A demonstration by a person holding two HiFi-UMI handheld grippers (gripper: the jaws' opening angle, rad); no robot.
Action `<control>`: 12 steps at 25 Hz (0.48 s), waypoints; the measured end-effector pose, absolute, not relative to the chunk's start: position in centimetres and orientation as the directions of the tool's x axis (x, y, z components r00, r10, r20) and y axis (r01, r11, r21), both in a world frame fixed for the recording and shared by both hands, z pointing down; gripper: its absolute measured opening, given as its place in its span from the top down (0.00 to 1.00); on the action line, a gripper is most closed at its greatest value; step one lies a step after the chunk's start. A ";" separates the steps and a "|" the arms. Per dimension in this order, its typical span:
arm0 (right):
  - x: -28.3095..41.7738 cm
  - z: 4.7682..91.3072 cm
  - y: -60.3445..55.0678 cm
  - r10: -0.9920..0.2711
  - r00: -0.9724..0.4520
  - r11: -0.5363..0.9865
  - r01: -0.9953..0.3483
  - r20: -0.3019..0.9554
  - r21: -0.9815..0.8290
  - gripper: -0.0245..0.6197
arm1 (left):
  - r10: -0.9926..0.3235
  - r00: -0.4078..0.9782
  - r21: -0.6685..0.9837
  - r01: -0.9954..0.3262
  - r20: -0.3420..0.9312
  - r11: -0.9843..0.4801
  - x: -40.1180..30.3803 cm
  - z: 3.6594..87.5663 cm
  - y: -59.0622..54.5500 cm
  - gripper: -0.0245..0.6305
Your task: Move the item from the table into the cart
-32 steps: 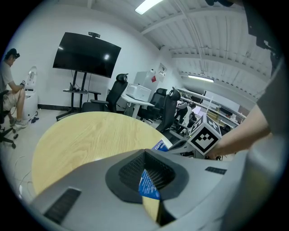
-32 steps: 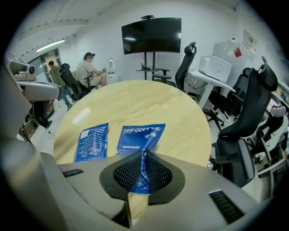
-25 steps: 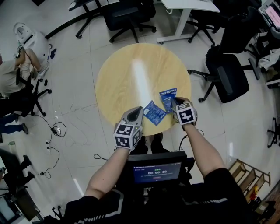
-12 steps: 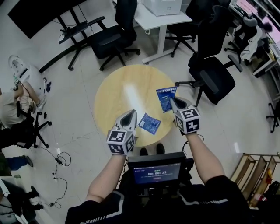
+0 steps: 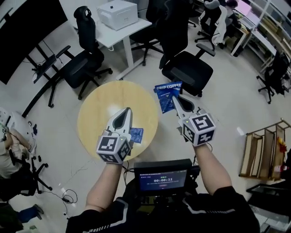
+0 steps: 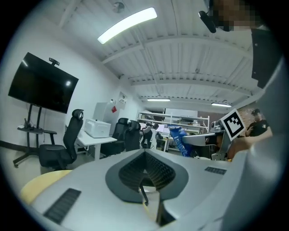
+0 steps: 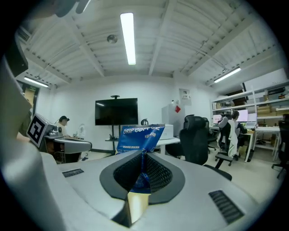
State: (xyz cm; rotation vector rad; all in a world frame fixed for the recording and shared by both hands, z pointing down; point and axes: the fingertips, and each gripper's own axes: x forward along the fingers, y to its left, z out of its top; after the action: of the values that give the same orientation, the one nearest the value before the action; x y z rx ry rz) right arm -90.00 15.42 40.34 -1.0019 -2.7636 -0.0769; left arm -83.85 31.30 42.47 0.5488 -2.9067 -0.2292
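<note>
My right gripper (image 5: 174,98) is shut on a blue drip coffee packet (image 5: 166,92), held in the air past the right edge of the round wooden table (image 5: 100,109). In the right gripper view the packet (image 7: 137,137) stands up from between the closed jaws of that gripper (image 7: 143,153). A second blue packet (image 5: 136,134) lies on the table near its front edge, partly hidden by my left gripper (image 5: 127,110). The left gripper (image 6: 145,152) hovers over the table, shut, with nothing in it. The left gripper view also shows the held packet (image 6: 177,137).
A dark unit with a lit screen (image 5: 163,178) sits right in front of the person. Black office chairs (image 5: 187,68) (image 5: 84,61) ring the table. A white desk with a printer (image 5: 118,13) stands behind it, and wooden shelving (image 5: 261,145) at the right.
The right gripper has lifted the drip coffee packet off the table and carried it right, past the table's edge. The left gripper stays over the table beside the other packet.
</note>
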 end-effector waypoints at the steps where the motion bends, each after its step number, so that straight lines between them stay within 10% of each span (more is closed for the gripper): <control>1: -89.8 39.7 12.6 0.614 -0.767 0.783 0.622 0.188 -0.017 0.95 | -0.393 -0.910 0.172 -0.369 0.131 0.913 -84.2 41.9 28.6 0.95; 12: -84.1 32.4 -10.9 0.372 -0.928 0.928 0.372 0.028 -0.018 0.95 | -0.653 -0.757 0.159 -0.641 0.029 0.750 -84.7 34.7 6.1 0.95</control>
State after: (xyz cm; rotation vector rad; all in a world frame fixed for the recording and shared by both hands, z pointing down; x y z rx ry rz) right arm -84.08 -10.86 32.41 -0.5895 -3.0545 0.0189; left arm -84.75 6.12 34.69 1.0600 -2.8610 -0.2140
